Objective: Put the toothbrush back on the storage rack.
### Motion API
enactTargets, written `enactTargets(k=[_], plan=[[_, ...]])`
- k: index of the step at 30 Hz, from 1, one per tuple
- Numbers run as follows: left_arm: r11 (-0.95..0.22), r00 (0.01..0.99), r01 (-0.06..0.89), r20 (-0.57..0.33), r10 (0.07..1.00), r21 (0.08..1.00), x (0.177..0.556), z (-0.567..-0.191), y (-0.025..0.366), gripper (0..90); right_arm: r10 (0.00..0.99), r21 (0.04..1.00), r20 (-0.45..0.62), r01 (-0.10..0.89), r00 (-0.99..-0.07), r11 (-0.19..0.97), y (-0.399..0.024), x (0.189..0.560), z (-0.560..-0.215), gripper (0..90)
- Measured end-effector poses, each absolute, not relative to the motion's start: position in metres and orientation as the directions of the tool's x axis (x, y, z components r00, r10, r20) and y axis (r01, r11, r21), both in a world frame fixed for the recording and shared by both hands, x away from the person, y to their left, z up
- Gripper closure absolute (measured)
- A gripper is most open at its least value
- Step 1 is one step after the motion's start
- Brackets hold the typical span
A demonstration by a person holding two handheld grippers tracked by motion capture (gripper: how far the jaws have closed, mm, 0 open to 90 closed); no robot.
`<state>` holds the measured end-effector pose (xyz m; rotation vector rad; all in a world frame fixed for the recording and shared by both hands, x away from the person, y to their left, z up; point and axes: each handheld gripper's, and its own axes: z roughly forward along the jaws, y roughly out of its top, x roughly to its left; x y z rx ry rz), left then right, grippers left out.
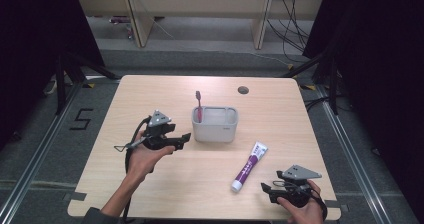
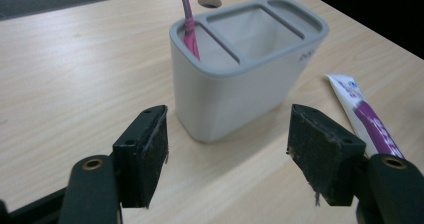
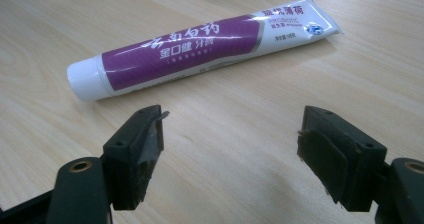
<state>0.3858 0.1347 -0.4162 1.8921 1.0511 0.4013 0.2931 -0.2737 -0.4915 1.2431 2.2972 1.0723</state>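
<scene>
Left gripper [image 2: 227, 156]: fingers apart, nothing between them, just short of the grey holder [image 2: 245, 64]. Pink toothbrush [image 2: 189, 26] stands upright in the holder's end compartment. Right gripper [image 3: 230, 154]: fingers apart, empty; toothpaste tube [image 3: 200, 46] lies flat on the surface [image 3: 240, 134] just beyond them.

A "5" [image 1: 81, 119] is taped on the floor [image 1: 45, 149].

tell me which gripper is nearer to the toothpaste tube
Right. The right gripper sits just beside the capped end of the toothpaste tube, open. The left gripper is farther off, open, on the far side of the grey holder.
</scene>
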Motion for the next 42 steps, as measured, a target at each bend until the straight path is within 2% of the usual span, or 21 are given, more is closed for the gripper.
enactTargets(k=[8,11,14,19,42], plan=[[-0.243,0.594,0.512,-0.135,0.793,0.824,0.364,-0.426,0.15,28.9,0.804,0.733,0.098,0.589,-0.586,0.34,-0.274,0.293,-0.491,26.8],[-0.248,0.596,0.508,-0.129,0.792,0.825,0.36,-0.428,0.155,29.0,0.816,0.741,0.071,0.578,-0.574,0.342,-0.274,0.292,-0.491,26.8],[-0.246,0.595,0.505,-0.127,0.794,0.827,0.356,-0.431,0.157,29.0,0.806,0.733,0.101,0.591,-0.584,0.336,-0.274,0.293,-0.491,26.8],[-0.237,0.593,0.507,-0.137,0.793,0.829,0.349,-0.439,0.159,29.0,0.815,0.741,0.063,0.574,-0.576,0.349,-0.275,0.293,-0.491,26.8],[-0.229,0.58,0.536,-0.157,0.799,0.812,0.32,-0.471,0.176,27.5,0.81,0.741,0.081,0.579,-0.58,0.34,-0.275,0.292,-0.492,27.0]])
